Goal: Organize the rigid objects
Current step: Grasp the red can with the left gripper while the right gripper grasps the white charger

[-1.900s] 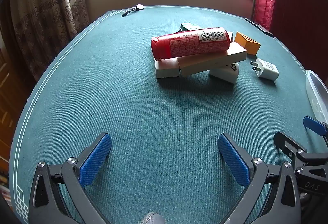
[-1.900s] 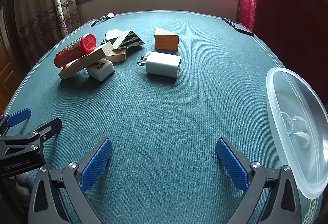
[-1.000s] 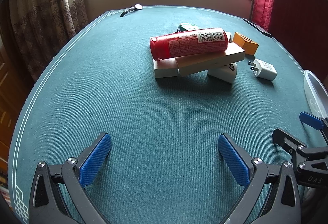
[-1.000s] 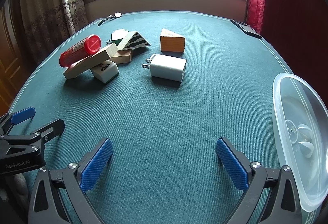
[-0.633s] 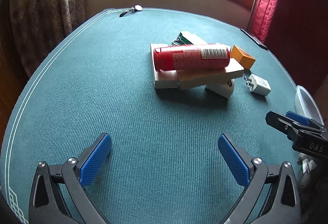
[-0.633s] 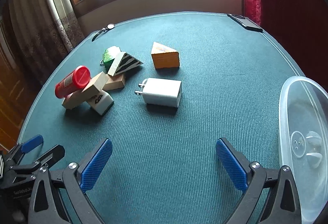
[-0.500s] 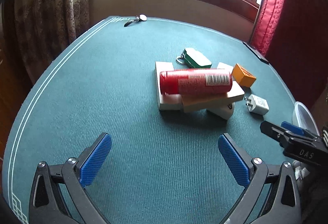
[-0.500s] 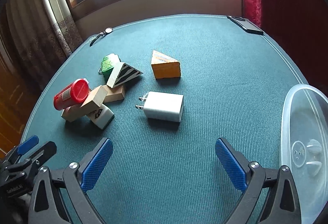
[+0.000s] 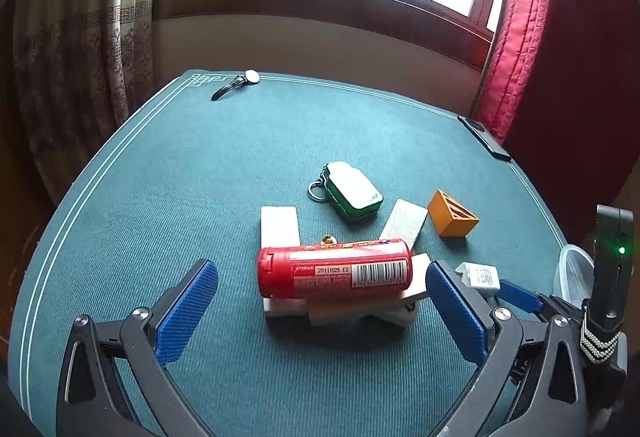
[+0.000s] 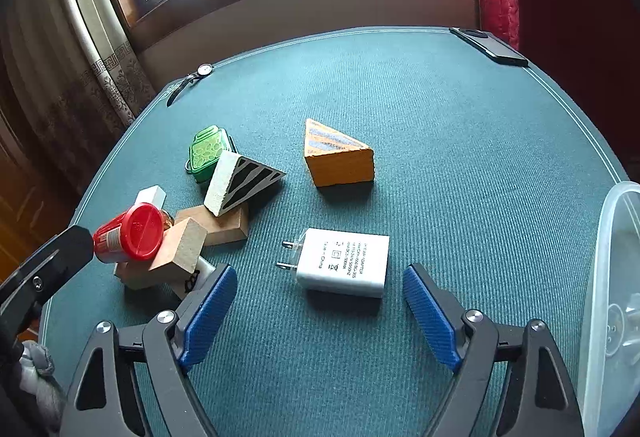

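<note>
Charger [image 10: 343, 263], one of them, white with two prongs, lies flat on the green table [image 10: 460, 141] right in front of your right gripper [image 10: 320, 313], whose blue pads are spread wide with nothing between them and nothing touched. Your left gripper [image 9: 320, 301] is just as wide apart and empty, sitting either side of the single red tube [image 9: 335, 268], which lies on its side on top of a tilted wooden block [image 10: 176, 255]. Behind that pile you've got two wedges: a black-striped white wedge [image 10: 240, 181] and an orange wedge [image 10: 338, 159], plus one green keychain case [image 9: 351, 193]. Only your right view shows the clear plastic container [image 10: 612, 297] properly; your left view catches just a sliver of it. Far back, one wristwatch [image 9: 238, 83] and one phone [image 10: 488, 47] sit at the table's edge.
</note>
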### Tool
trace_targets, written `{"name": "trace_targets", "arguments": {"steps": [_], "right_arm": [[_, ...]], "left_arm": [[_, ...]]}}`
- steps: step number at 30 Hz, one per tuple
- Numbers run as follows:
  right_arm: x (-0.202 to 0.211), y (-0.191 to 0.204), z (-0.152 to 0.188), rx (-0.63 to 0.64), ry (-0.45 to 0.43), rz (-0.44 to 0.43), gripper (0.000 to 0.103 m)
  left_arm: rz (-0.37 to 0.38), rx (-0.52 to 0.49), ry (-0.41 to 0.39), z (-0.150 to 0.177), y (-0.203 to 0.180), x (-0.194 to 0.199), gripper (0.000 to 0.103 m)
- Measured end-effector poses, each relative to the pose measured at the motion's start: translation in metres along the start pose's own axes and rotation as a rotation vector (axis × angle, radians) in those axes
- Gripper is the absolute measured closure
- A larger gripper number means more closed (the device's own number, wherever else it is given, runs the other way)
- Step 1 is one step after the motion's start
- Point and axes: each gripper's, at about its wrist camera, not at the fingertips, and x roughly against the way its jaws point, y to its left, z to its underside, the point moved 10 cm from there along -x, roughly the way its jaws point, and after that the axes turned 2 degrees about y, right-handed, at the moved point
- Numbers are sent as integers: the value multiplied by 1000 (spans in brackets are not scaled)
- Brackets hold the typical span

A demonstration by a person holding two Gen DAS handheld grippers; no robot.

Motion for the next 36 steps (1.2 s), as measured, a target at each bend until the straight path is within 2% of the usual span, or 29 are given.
{"name": "trace_targets", "arguments": {"steps": [8, 16, 21, 25, 27, 29, 36], "right_arm": [[-1, 1, -1, 41, -50, 31, 18], [-1, 2, -1, 61, -64, 36, 22], [0, 0, 0, 52, -72, 43, 30], [1, -1, 1, 45, -78, 46, 42], [2, -2, 1, 44, -81, 44, 46], [2, -2, 0, 43, -83, 42, 52], [3, -3, 0, 38, -87, 24, 55]], "left_arm": [[-10, 16, 18, 1, 3, -26, 0], [-5, 28, 45, 10, 7, -40, 0], [-12, 26, 46, 14, 7, -44, 0], [-11, 48, 43, 15, 13, -45, 0], [2, 50, 38, 14, 13, -44, 7], [21, 57, 38, 15, 13, -43, 7], [-2, 16, -2, 12, 6, -33, 7]]}}
